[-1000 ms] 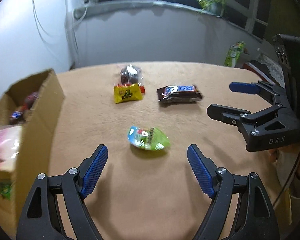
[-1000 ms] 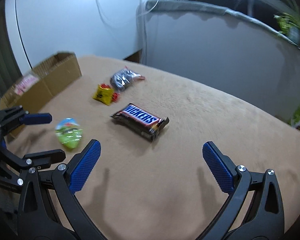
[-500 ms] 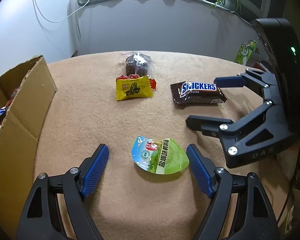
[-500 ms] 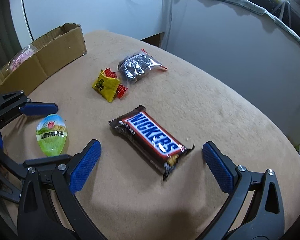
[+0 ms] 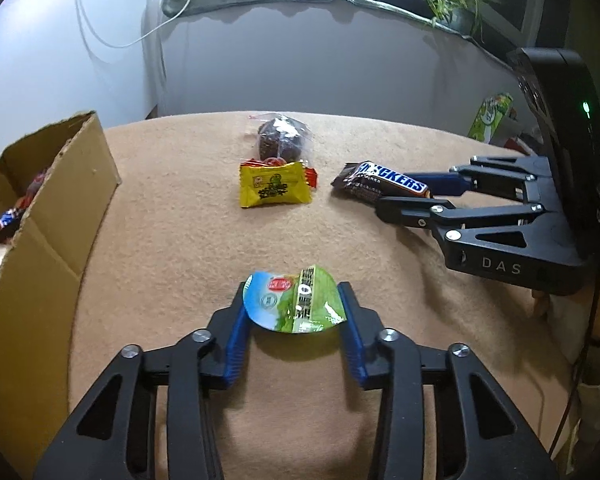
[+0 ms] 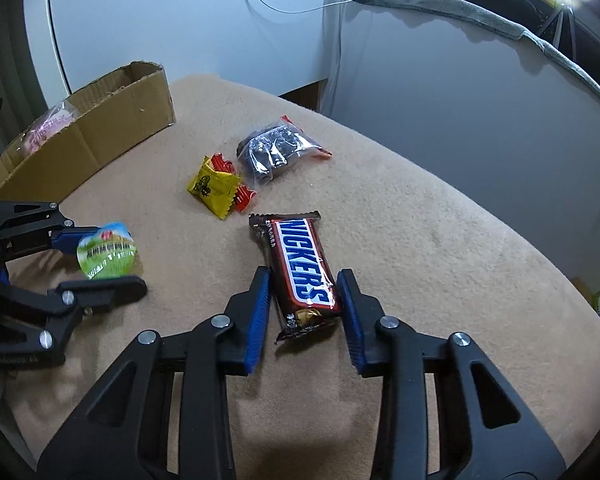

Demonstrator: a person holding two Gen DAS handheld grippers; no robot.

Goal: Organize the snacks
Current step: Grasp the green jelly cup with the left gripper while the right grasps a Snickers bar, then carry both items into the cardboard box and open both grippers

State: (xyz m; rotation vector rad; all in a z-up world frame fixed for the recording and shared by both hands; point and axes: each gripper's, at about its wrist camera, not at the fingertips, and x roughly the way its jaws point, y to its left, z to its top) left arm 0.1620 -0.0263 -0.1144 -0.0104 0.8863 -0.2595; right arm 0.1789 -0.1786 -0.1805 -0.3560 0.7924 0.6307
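A green foil snack packet [image 5: 296, 304] lies between the blue pads of my left gripper [image 5: 292, 292]. The jaws are closing, both pads touch its edges, and the packet bows upward. In the right wrist view, my right gripper [image 6: 305, 280] is closing on the near end of a Snickers bar [image 6: 300, 264], with a pad against each long side. The left gripper [image 6: 104, 260] and the green packet [image 6: 106, 254] show at the left of that view. The right gripper [image 5: 404, 196] and the bar [image 5: 380, 182] show at the right of the left wrist view.
A yellow candy packet [image 5: 274, 188] and a clear bag of dark snacks [image 5: 280, 140] lie further back on the tan cloth table [image 5: 172, 240]. An open cardboard box [image 5: 60, 200] holding several snacks stands at the left. A green carton [image 5: 492, 116] stands at the far right.
Both grippers moved forward over their snacks and their jaws narrowed from wide open to touching them. The green packet has bent upward and the Snickers bar has turned in line with the right fingers.
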